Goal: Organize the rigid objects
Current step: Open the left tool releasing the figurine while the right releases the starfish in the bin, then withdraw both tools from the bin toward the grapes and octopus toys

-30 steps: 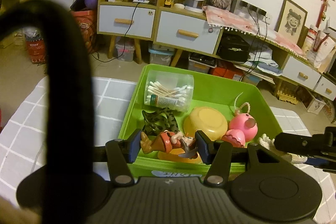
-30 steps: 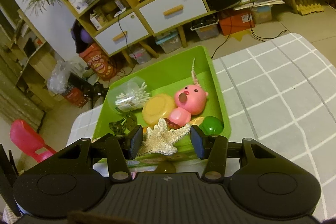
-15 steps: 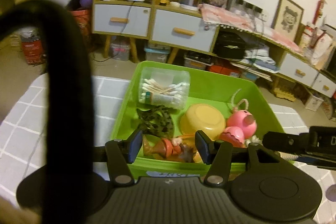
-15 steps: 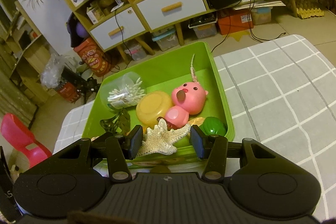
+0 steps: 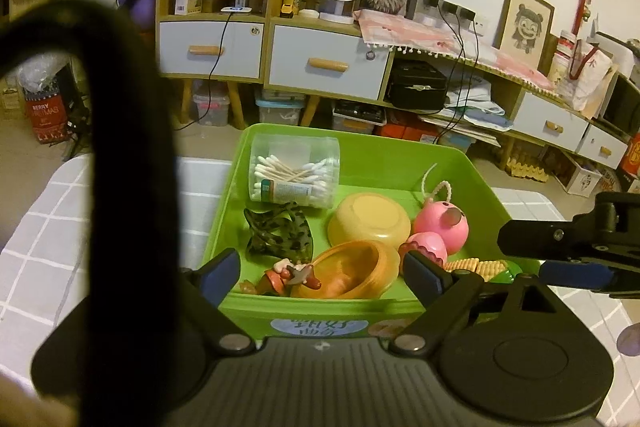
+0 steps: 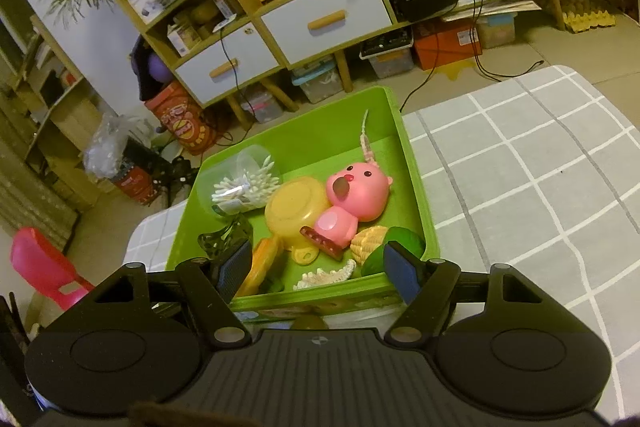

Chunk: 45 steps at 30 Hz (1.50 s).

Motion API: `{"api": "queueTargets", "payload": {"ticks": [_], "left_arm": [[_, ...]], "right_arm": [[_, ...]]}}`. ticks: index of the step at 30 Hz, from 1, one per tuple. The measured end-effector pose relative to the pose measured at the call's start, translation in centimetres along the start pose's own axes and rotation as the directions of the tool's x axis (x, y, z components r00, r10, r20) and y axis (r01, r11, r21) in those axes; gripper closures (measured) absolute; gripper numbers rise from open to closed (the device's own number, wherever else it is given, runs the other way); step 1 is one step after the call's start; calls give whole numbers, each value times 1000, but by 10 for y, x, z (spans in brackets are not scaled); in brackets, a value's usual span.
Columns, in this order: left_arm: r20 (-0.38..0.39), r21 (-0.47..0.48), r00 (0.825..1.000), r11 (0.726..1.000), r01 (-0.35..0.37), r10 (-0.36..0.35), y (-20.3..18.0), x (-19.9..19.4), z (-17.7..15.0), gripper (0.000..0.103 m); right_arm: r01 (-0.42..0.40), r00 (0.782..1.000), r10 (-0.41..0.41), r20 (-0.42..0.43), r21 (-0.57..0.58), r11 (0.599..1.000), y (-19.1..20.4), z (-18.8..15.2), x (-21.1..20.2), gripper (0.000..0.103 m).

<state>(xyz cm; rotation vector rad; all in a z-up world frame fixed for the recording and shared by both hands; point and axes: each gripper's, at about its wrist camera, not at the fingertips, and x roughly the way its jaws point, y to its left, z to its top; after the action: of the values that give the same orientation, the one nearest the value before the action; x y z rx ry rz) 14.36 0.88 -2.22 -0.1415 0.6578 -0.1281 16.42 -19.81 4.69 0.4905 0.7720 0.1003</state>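
— What are your claws holding?

— Nothing. Your left claw (image 5: 320, 269) and right claw (image 6: 318, 269) both gape wide over the near wall of the green bin (image 6: 412, 163).

— Where's the starfish (image 6: 326, 277)?

— Just ahead of the right claw, inside the bin, long axis crosswise. The figurine (image 5: 288, 277) lies just ahead of the left, beside the orange bowl (image 5: 352, 269); cotton swabs (image 5: 294, 177) sit farthest.

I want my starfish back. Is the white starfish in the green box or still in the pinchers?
In the box. The white spiky starfish lies inside the green plastic bin by its near wall, and the right gripper stands open, holding nothing.
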Motion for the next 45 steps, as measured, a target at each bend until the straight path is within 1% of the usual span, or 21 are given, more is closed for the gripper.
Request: {"api": "queueTargets", "payload": {"ticks": [13, 23, 29, 35, 40, 45], "left_arm": [[5, 18, 1000, 1000, 5, -5, 6, -17, 1, 40], [2, 54, 1000, 998, 14, -14, 15, -29, -1, 39], [-10, 108, 1000, 994, 28, -27, 23, -39, -7, 35], [-36, 155, 998, 987, 50, -45, 31, -48, -15, 35], [-62, 173, 997, 983, 66, -56, 38, -53, -21, 35], [-84, 191, 994, 978, 86, -71, 46, -59, -27, 35]], "right_arm": [[0, 1000, 0, -18, -8, 1000, 4, -3, -11, 23], [20, 999, -22, -36, -52, 998, 6, -9, -20, 21], [42, 998, -46, -49, -75, 996, 2, -13, -25, 20], [70, 996, -75, -54, -96, 993, -5, -18, -31, 19], [88, 994, -96, -58, -126, 988, -9, -23, -36, 18], [86, 993, -97, -68, -145, 986, -11, -29, -43, 17]]}}
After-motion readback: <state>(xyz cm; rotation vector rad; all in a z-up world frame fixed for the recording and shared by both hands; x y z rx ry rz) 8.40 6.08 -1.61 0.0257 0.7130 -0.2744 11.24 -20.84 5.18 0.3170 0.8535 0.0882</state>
